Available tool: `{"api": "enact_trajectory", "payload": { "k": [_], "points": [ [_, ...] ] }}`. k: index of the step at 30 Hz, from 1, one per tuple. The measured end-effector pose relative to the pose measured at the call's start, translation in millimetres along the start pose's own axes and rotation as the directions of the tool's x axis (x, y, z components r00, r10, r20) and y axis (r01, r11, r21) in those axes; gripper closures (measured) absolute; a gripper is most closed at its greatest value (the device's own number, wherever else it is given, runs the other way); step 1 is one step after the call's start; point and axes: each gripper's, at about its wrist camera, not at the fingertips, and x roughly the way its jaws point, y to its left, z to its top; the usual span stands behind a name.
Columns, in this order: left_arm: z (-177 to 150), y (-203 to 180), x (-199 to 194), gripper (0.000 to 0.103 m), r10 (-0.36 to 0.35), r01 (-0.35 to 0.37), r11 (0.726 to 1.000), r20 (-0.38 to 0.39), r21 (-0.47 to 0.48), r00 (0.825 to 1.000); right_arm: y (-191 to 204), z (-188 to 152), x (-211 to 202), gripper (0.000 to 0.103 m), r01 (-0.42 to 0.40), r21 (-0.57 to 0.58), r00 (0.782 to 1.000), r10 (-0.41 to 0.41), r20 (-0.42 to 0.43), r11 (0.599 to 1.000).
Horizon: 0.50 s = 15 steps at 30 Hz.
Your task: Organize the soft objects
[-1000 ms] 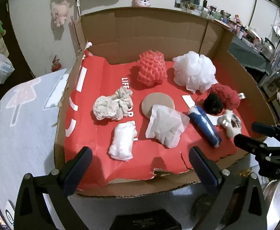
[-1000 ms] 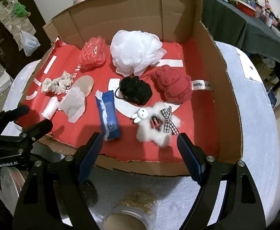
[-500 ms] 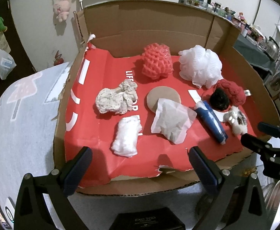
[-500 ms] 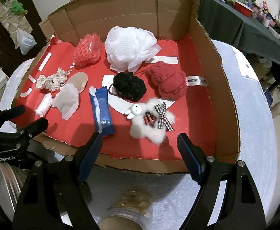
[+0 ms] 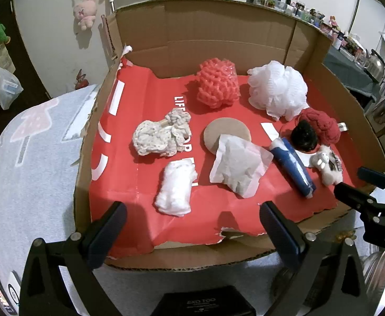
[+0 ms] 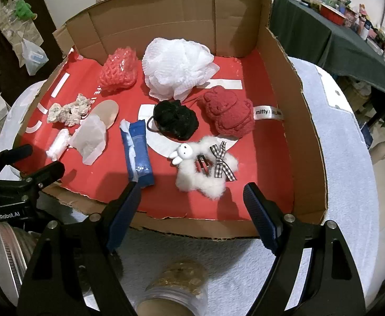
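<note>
A cardboard box (image 5: 213, 34) lined with red paper holds several soft things: a pink knitted lump (image 5: 217, 83), a white mesh puff (image 5: 278, 89), a cream crochet piece (image 5: 160, 137), a white cotton roll (image 5: 175, 188), a white pouch (image 5: 238, 163), a blue roll (image 5: 293, 166), a black pompom (image 6: 175, 119), a red plush (image 6: 229, 110) and a white bunny plush (image 6: 205, 168). My left gripper (image 5: 189, 226) is open and empty at the box's front edge, near the cotton roll. My right gripper (image 6: 192, 205) is open and empty, just in front of the bunny plush.
A tan round pad (image 5: 226, 133) lies under the pouch. The box stands on a pale fleece cloth (image 6: 345, 142). A jar (image 6: 176, 289) sits below my right gripper. A dark-covered table (image 6: 331, 34) with clutter stands at the right.
Both grippers have moved forward, closer to the box's front edge. Nothing in the box has moved.
</note>
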Motion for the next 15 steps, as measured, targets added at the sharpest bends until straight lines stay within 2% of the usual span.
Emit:
{"api": "enact_trajectory", "payload": {
  "k": [15],
  "points": [
    [-0.5, 0.4, 0.0, 0.000, 0.006, -0.006, 1.000, 0.004, 0.002, 1.000, -1.3, -1.2, -0.8, 0.023, 0.007, -0.001, 1.000, -0.007, 0.007, 1.000]
  ]
}}
